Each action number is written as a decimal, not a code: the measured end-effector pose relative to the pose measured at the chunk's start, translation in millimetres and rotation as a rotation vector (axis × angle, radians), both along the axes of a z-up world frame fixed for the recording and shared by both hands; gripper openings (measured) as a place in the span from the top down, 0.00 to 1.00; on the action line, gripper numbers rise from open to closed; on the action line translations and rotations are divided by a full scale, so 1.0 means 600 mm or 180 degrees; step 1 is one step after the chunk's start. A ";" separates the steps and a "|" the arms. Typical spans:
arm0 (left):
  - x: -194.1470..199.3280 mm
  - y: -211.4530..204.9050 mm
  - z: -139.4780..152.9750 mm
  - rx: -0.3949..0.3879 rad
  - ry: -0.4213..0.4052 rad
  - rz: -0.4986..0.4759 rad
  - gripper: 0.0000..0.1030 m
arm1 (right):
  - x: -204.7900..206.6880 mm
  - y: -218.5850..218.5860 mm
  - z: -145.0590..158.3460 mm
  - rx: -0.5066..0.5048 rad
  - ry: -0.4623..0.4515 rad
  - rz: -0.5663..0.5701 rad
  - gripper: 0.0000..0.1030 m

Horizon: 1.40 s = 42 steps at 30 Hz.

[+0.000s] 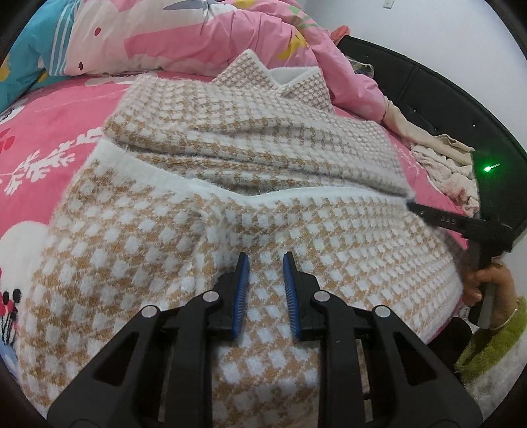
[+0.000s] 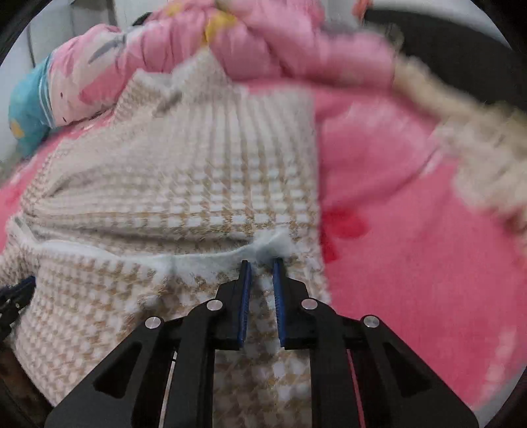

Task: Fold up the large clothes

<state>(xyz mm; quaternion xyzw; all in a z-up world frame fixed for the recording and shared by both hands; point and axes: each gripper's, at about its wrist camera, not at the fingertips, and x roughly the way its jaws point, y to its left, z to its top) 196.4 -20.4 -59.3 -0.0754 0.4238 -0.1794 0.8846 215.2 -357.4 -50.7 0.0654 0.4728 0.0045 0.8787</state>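
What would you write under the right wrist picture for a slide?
Right gripper pinches the white edge of a checked sweater on a pink bedspread.

A bed fills the frame under a pink patterned sheet (image 1: 59,131), with a rumpled pink quilt (image 1: 184,36) heaped along the top, a black padded headboard (image 1: 428,89) at upper right, and white wall (image 1: 411,23) behind

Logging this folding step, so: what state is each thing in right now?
sweater: partly folded on the bed, one layer lying across its body.
right gripper: fingers pinched on the sweater's white edge.
left gripper: fingers slightly apart over the sweater; grip unclear.
quilt: bunched up.
beige clothes: heaped, unfolded.
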 end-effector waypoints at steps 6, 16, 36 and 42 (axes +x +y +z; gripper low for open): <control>0.001 0.004 0.002 -0.0001 0.0009 -0.0004 0.79 | -0.107 -0.004 0.099 -0.0123 -0.0289 -0.0030 0.82; 0.004 0.002 0.000 0.0002 0.0033 -0.0047 0.79 | -0.190 -0.020 -0.004 -0.0032 0.0224 0.0026 0.78; 0.012 -0.002 -0.007 -0.0264 0.0185 -0.0150 0.81 | -0.200 0.238 0.067 0.0017 -0.0325 0.1214 0.70; 0.017 -0.012 -0.012 -0.0288 0.0281 -0.0158 0.83 | -0.182 0.325 -0.044 -0.0499 -0.0144 0.1565 0.70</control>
